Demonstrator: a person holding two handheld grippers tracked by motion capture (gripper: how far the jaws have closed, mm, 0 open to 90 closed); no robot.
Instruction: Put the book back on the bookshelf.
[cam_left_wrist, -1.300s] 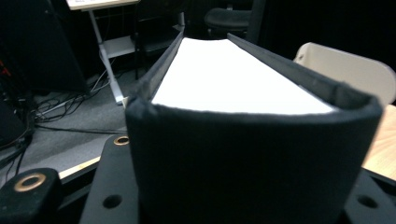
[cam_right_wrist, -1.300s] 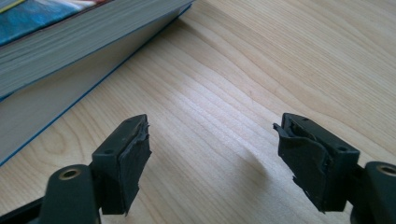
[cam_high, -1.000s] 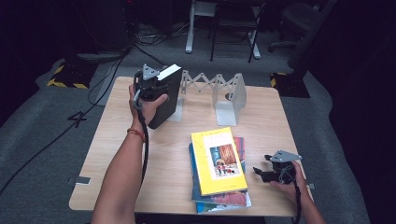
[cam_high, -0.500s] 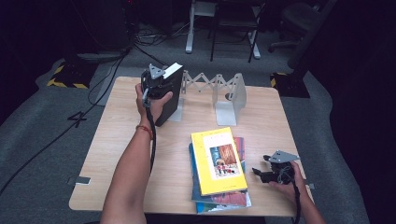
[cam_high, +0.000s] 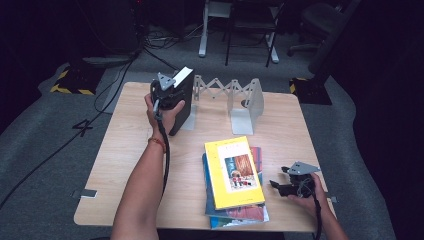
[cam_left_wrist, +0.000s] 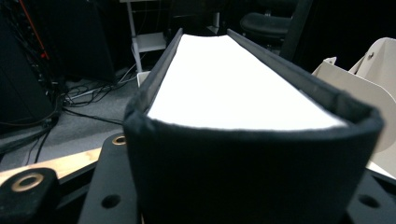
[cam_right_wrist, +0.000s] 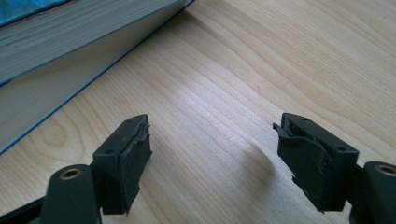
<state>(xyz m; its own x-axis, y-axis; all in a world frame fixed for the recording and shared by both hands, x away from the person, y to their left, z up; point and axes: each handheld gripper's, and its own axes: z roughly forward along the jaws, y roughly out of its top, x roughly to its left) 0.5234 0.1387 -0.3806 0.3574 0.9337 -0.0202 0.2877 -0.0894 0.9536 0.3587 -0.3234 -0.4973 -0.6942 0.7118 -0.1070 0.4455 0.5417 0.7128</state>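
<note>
My left gripper (cam_high: 167, 95) clamps the thick black hardcover book (cam_high: 181, 102) at the table's eleven o'clock, beside the grey folding metal bookend rack (cam_high: 235, 97). My right gripper (cam_high: 290, 186) rests with jaws apart and empty at five o'clock, near the yellow-topped book stack (cam_high: 232, 172).

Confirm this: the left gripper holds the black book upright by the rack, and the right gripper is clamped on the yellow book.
Not quite. The right gripper holds nothing: in the right gripper view its jaws stand open over bare table, beside the book stack. The left gripper does hold the black book upright by the rack.
</note>
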